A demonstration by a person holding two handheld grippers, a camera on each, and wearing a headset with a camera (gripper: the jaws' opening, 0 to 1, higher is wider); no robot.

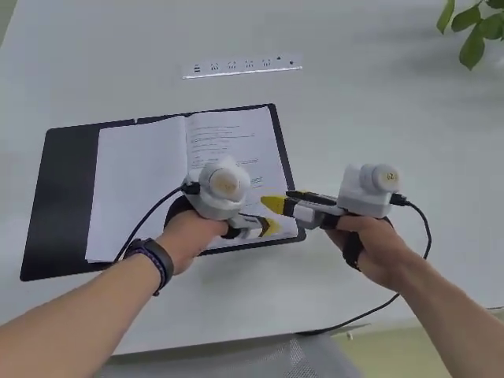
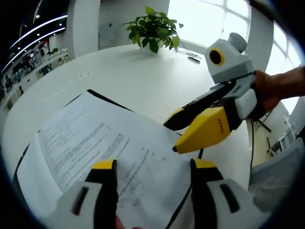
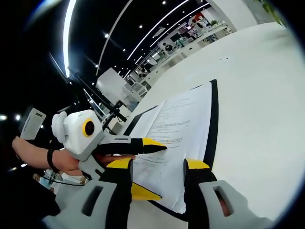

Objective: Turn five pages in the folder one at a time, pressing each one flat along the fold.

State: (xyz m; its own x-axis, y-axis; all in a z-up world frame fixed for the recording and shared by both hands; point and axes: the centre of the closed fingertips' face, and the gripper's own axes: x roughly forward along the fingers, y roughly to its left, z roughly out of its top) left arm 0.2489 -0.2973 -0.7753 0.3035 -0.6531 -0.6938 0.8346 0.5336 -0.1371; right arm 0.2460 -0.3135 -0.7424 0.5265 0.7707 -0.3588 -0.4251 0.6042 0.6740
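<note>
White table (image 1: pixel 378 94); white power strip (image 1: pixel 242 67), upper centre of head view, lying flat on table; green leafy plant (image 1: pixel 472 27), upper right corner, also top centre of left gripper view (image 2: pixel 152 31), standing on table

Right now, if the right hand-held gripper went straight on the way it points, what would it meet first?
Probably the printed page, which lies close under its tips. The left hand-held gripper sits just beyond, though depth is unclear.

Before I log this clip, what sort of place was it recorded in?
Probably an open-plan office or lab: a large white table with a recessed power strip, a leafy plant beside it, and rows of workstations under long ceiling light strips.
</note>
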